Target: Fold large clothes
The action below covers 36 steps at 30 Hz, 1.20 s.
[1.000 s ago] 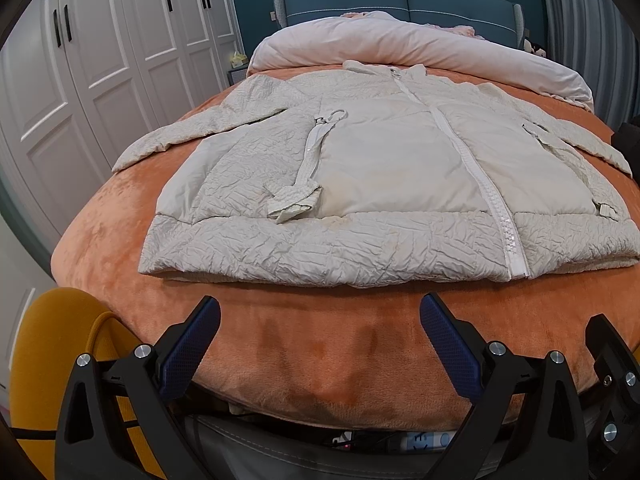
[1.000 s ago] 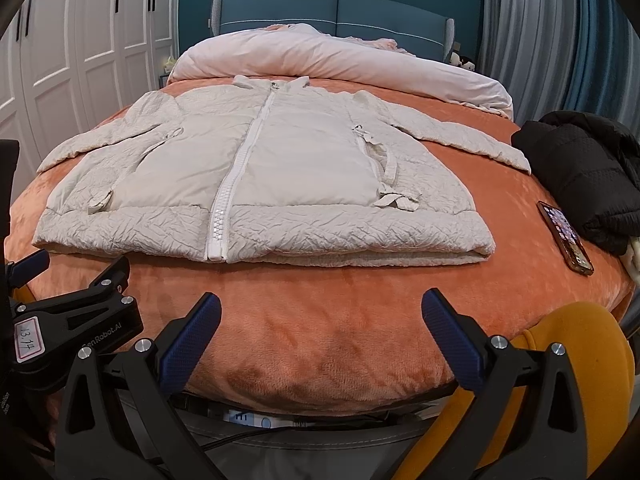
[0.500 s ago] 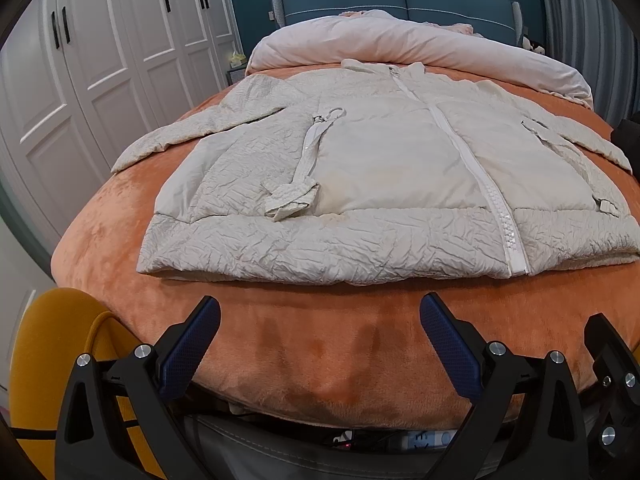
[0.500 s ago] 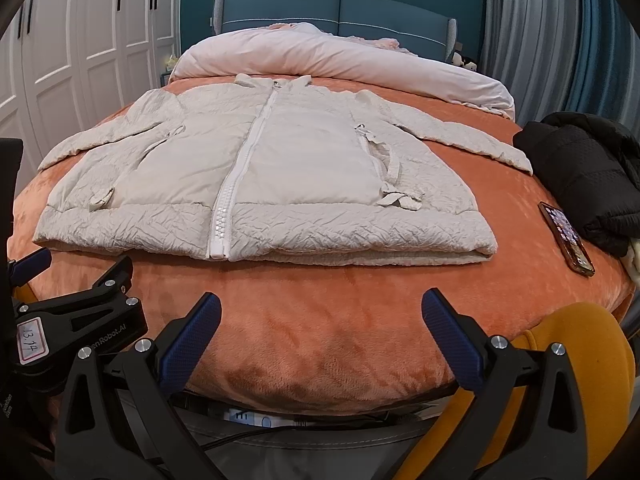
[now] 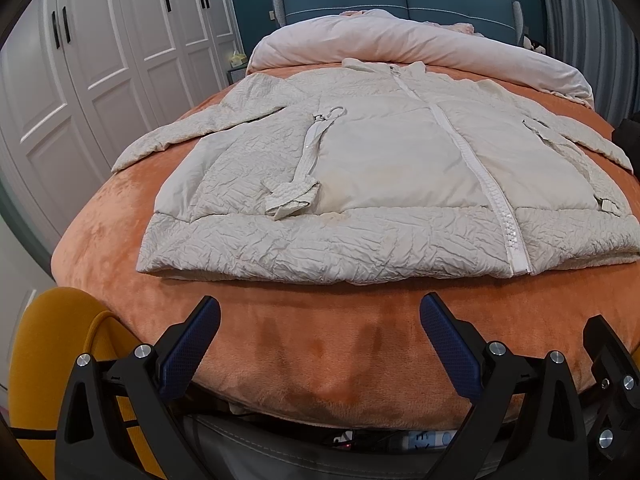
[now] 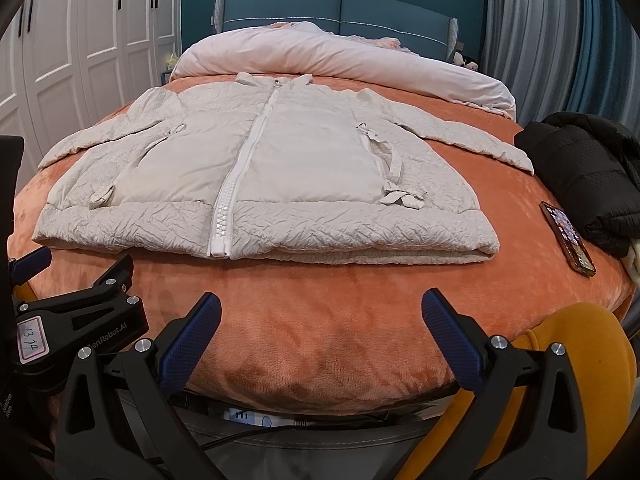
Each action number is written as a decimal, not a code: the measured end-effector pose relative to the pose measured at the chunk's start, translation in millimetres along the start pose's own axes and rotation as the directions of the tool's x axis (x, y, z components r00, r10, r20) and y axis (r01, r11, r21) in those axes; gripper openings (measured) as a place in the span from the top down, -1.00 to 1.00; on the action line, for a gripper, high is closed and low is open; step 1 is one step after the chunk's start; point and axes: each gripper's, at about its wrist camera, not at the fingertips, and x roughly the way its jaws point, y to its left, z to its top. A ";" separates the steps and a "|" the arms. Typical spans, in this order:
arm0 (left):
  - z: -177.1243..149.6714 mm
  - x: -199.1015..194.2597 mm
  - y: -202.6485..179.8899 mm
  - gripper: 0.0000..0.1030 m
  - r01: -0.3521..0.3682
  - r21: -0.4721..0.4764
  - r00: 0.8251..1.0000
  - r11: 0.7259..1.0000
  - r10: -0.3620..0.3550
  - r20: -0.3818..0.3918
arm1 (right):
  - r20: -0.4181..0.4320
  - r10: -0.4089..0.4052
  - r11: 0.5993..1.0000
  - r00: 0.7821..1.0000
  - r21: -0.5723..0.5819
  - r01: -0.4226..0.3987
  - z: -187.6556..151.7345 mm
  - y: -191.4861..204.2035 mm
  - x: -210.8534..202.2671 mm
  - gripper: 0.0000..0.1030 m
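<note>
On the far left stand the white closet doors (image 5: 100, 60), and a yellow chair (image 5: 44, 360) sits low by the foot of the bed. The left gripper (image 5: 320, 340) hangs just off the near edge of the bed (image 5: 320, 320), wide open, with nothing between its blue pads (image 5: 192, 344). It looks like it waits there so it can reach in for the near hem. The big cream coat (image 5: 380, 160) lies flat on the orange blanket, front side up and zipped shut, with its collar far away by the rolled pink quilt (image 5: 400, 44). Its left sleeve (image 5: 192, 128) is spread out to the side, so no fold seems to be made yet. A loose belt strap (image 5: 304, 168) lies on the coat's front, and it may need tucking in so it does not stick out. The zipper (image 6: 240, 168) runs down the middle like a line to fold along. The right gripper (image 6: 322, 340) is also wide open and holds nothing, near the bed edge, close to the hem. The right sleeve (image 6: 460, 136) points toward a black jacket (image 6: 588, 176). A phone (image 6: 568, 240) lies on the blanket just beside that jacket, apart from the coat, so it should not get in the way.
</note>
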 end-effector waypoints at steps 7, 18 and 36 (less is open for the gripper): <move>-0.9 0.4 3.6 -0.90 -0.003 -0.014 1.000 1.000 0.002 -0.007 | -0.001 0.009 1.000 1.000 0.010 -0.009 0.0 -0.6 1.0 -0.90; 56.0 2.3 19.3 -0.90 -0.013 -0.055 1.000 0.998 0.014 0.014 | 0.038 0.058 0.988 0.998 0.140 -0.063 50.6 -59.0 22.2 -0.90; 222.1 168.5 43.0 -0.90 -0.163 -0.143 0.986 0.976 0.168 0.019 | -0.090 -0.182 0.712 0.979 0.675 0.195 179.5 -392.5 269.3 -0.84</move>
